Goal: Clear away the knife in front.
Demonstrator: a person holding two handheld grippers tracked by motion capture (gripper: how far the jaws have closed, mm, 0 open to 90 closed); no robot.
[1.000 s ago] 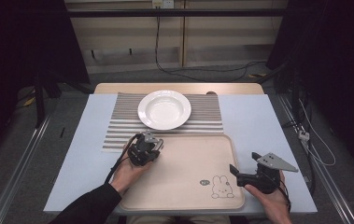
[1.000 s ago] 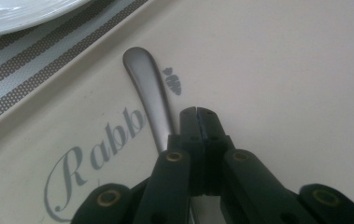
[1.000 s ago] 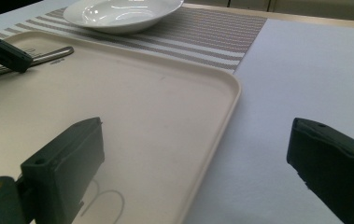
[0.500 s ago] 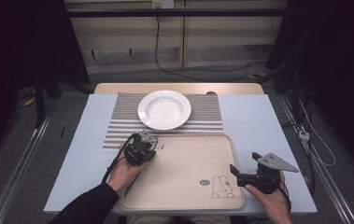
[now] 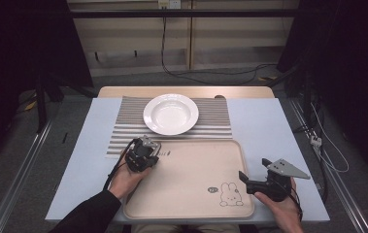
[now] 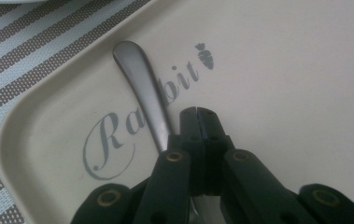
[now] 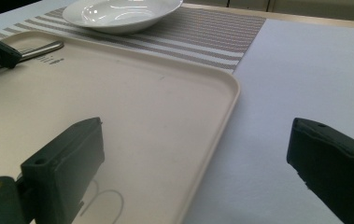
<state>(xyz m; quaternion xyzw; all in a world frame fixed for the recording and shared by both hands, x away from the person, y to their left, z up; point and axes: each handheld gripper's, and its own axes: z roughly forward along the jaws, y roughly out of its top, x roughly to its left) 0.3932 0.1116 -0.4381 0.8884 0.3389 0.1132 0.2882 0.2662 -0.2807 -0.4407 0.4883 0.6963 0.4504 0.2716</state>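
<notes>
A metal utensil handle (image 6: pixel 142 84) lies on the beige tray (image 5: pixel 196 194), across the printed word "Rabbit" at the tray's far left corner. My left gripper (image 6: pixel 196 116) is shut, its jaws pressed together just beside the handle, which runs on underneath them. Whether the jaws touch the handle I cannot tell. In the high view the left gripper (image 5: pixel 152 156) sits over that corner. My right gripper (image 5: pixel 253 169) is open at the tray's near right edge, one jaw over the tray (image 7: pixel 165 102) and one over the white table, with nothing between them.
A white deep plate (image 5: pixel 170 113) stands on a striped placemat (image 5: pixel 123 131) just beyond the tray. A rabbit drawing (image 5: pixel 228 193) marks the tray's near right part. White table surface (image 5: pixel 264 126) extends to the right of the mat.
My left gripper has shifted slightly to the left at the tray's far left corner. The right gripper has stayed about where it was.
</notes>
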